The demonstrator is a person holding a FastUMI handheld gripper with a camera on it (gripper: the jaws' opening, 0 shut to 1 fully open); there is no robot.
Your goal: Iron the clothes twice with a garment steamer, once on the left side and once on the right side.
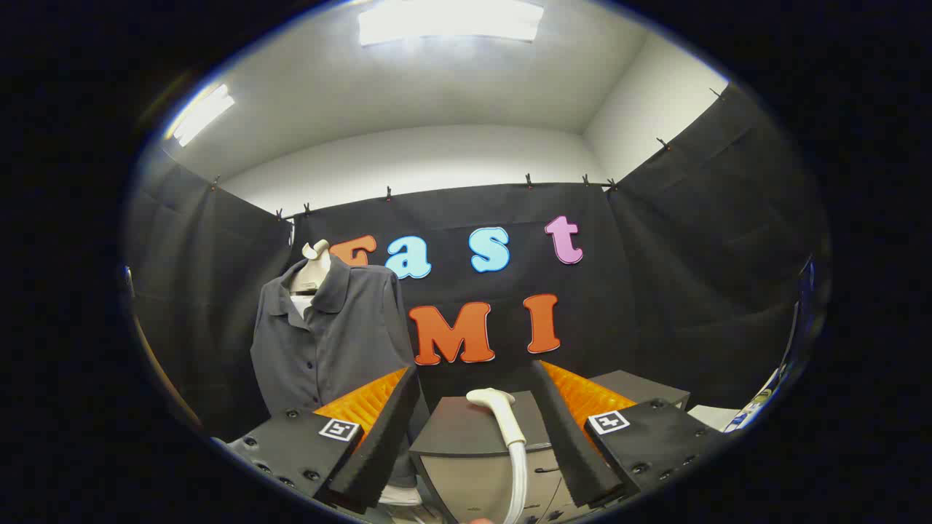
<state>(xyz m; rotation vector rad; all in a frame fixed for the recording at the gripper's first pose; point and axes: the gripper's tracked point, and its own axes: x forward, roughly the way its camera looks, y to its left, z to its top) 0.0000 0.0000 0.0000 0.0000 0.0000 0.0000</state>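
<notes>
A dark grey button-up shirt (pixel 328 342) hangs on a pale mannequin torso (pixel 313 271), beyond the left finger and upright against the black cloth wall. A white garment steamer head (pixel 502 418) with its curved neck rises between my two fingers, standing in front of a grey box-like stand (pixel 466 444). My gripper (pixel 473 382) is open, its fingers spread wide on either side of the steamer, and neither finger touches it.
A dark grey cabinet top (pixel 633 386) lies beyond the right finger, with a pale surface (pixel 717 416) at its right. Black cloth walls close the booth on three sides.
</notes>
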